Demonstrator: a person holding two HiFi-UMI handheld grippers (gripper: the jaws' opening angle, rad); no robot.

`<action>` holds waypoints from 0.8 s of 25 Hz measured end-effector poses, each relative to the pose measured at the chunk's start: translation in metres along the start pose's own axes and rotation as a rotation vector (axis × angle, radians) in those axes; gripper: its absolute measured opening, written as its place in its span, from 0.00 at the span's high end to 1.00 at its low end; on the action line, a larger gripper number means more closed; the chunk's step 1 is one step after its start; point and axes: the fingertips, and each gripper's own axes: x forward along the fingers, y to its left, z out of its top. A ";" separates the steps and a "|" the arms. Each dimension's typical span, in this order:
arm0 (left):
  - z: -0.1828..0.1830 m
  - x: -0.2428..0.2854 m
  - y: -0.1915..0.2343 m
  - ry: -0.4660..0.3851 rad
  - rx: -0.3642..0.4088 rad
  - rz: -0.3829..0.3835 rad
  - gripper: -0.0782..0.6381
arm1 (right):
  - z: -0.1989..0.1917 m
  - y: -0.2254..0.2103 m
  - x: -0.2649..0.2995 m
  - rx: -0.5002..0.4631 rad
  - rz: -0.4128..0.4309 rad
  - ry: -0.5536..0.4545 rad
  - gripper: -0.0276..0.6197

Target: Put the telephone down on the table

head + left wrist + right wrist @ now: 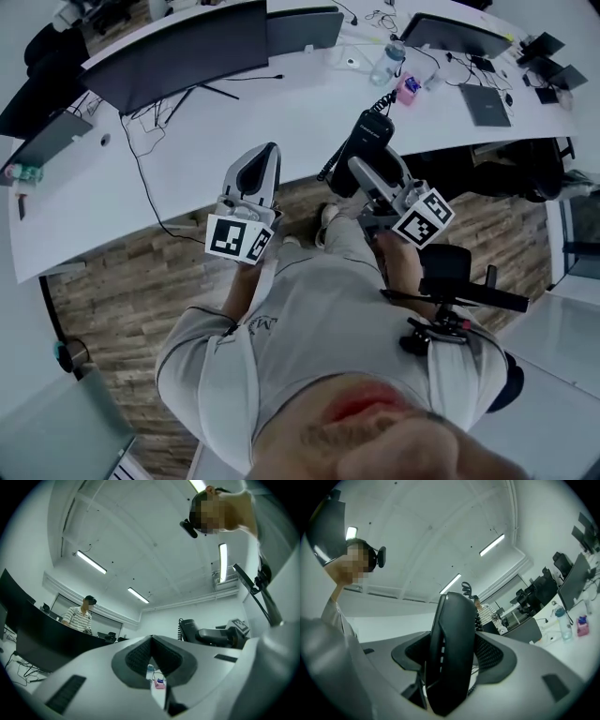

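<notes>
As right hand-held gripper [368, 174] clamps telephone [371, 131], upright

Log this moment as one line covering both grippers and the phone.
left gripper: shut, empty | right gripper: shut on black corded telephone handset | handset: raised, not on white curved table | step: put-down pending

Head view: above the white table [281, 112], steeply down, far. Both gripper views: low before the table, tilted ceilingward, close on own jaws. Shared: table's bottle [389, 61].
</notes>
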 end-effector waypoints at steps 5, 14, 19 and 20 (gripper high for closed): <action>-0.009 -0.007 -0.003 0.012 -0.031 -0.002 0.88 | -0.008 -0.007 0.003 0.023 0.000 0.029 0.50; 0.002 -0.033 0.059 -0.011 0.008 0.200 0.88 | -0.021 -0.008 0.062 0.059 0.112 0.084 0.50; 0.009 -0.029 0.094 -0.012 0.041 0.299 0.88 | -0.020 -0.019 0.109 0.085 0.190 0.105 0.50; 0.008 -0.025 0.099 -0.008 0.045 0.312 0.88 | -0.020 -0.022 0.117 0.092 0.204 0.108 0.50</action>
